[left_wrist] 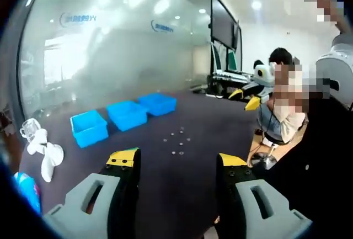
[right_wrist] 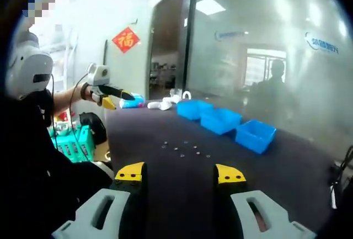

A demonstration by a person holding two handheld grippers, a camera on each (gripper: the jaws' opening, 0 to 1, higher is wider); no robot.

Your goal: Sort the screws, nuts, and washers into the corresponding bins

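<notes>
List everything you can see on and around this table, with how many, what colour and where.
Bins: three, blue, in a row on the dark table.
Small metal parts: a scattered handful, silvery, loose on the table in front of the bins; too small to tell screws, nuts and washers apart.
White objects: a few, on the table's end beyond the bins.
Glass wall: one, frosted, behind the bins.
Red sign: one, on the wall in the right gripper view.
Left tool: grey with yellow tips, open, empty, raised short of the parts.
Right tool: grey with yellow tips, open, empty.
</notes>
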